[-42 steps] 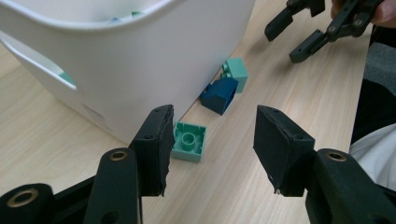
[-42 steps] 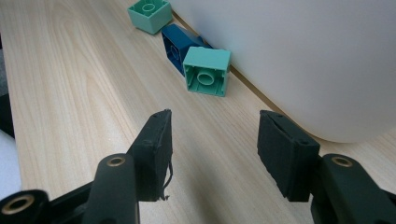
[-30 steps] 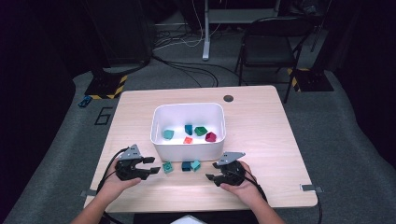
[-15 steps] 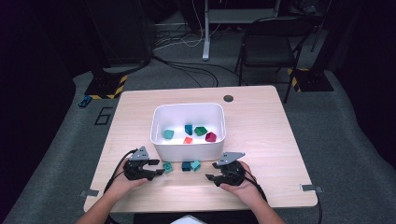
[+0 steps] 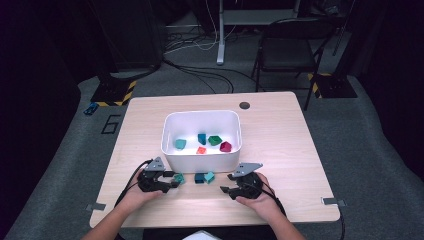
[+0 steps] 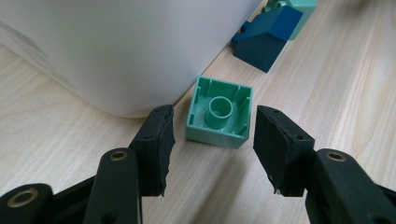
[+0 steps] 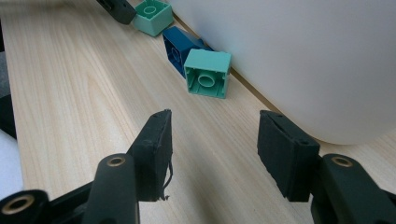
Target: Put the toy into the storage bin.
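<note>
Landmark is the white plastic bin (image 5: 202, 141) in the middle of the light wooden table (image 5: 280, 145). Its near wall blocks most of my left gripper view and the right half of my right gripper view, so from those I can't see into it. In the high view the small pieces inside the bin are tiny: teal, blue, green, orange and magenta blobs, shapes hard to make out.

My left gripper (image 6: 214, 142) sits at the bin's near-left corner, jaws apart, nothing clamped. The green square plastic brick (image 6: 219, 112), hollow side up, lies on the table between my open jaws, just ahead of the tips — touching neither, close beside the bin wall. Beyond it, along the same wall, a dark blue sloped brick (image 6: 264, 38), with a light teal brick (image 6: 299, 4) behind it cut off by the frame edge.

My right gripper (image 7: 214, 149) is at the bin's near-right side, jaws apart and empty — the light teal brick and the blue one sit ahead of it against the wall.
</note>
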{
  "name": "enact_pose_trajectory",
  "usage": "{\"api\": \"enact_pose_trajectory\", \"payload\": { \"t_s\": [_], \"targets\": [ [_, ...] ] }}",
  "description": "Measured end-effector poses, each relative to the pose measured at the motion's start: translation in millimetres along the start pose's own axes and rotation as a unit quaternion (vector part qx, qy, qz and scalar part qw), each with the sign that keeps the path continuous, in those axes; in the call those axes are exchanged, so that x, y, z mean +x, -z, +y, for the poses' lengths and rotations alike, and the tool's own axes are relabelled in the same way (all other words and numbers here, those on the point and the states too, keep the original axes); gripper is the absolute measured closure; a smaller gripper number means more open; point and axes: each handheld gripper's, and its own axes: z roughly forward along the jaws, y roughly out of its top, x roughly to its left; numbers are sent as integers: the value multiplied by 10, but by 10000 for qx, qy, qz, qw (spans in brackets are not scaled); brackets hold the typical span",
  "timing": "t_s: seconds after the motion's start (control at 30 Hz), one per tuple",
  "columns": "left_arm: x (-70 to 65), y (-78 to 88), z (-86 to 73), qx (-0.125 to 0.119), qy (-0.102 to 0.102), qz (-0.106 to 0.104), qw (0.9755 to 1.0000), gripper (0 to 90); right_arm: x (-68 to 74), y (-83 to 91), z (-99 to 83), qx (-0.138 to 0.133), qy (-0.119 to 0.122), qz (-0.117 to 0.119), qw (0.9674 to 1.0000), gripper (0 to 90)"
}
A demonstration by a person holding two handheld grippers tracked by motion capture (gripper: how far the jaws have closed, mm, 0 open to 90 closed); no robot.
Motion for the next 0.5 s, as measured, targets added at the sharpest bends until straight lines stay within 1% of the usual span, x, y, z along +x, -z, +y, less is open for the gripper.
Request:
{"api": "enact_pose_trajectory", "payload": {
  "t_s": [0.03, 0.07, 0.1, 0.13, 0.17, 0.2, 0.23, 0.27, 0.3, 0.33, 0.37, 0.4, 0.47, 0.5],
  "targets": [
    [-8, -20, -2, -9, -18, 16, 10000, 481, 2, 1, -1, 4, -22, 1, 10000, 448],
    [-4, -25, 2, 55, -51, -1, 10000, 483, 2, 1, 0, 1, -20, -1, 10000, 448],
    [-2, -37, 2, 51, -105, 48, 9999, 489, 2, -1, -1, -5, -17, 2, 10000, 448],
    [-13, -52, 4, 41, -54, 33, 10000, 501, 4, -2, 0, 7, -13, 5, 10000, 448],
    [-16, -65, 4, 17, -49, 29, 10000, 513, 6, -5, -1, 8, -12, 2, 10000, 448],
    [-14, -66, 11, 68, -117, 58, 9999, 536, 3, -6, 1, 13, 14, 10, 10000, 448],
    [-24, -82, 12, 72, -89, 43, 9999, 550, 4, -6, 2, 5, 24, 11, 10000, 448],
    [-24, -83, 17, 112, -157, 75, 9998, 559, 6, -3, 3, 3, 27, 8, 10000, 448],
    [-42, -91, 18, 104, -149, 58, 9998, 568, 6, -2, 4, -8, 24, 0, 10000, 448],
    [-49, -87, 21, 134, -181, 70, 9997, 576, 4, 0, 3, -13, 17, -3, 10000, 448],
    [-58, -77, 26, 167, -194, 40, 9997, 580, 5, 3, 2, -3, -4, 1, 10000, 448],
    [-65, -79, 22, 132, -197, 60, 9997, 584, 4, 5, 2, -8, -19, -6, 10000, 448],
    [-77, -70, 21, 141, -228, 56, 9996, 586, 0, 7, 2, -13, -9, -7, 10000, 448],
    [-78, -57, 26, 162, -283, 62, 9994, 586, 1, 7, 2, -15, -5, -5, 10000, 449]
  ]
}}
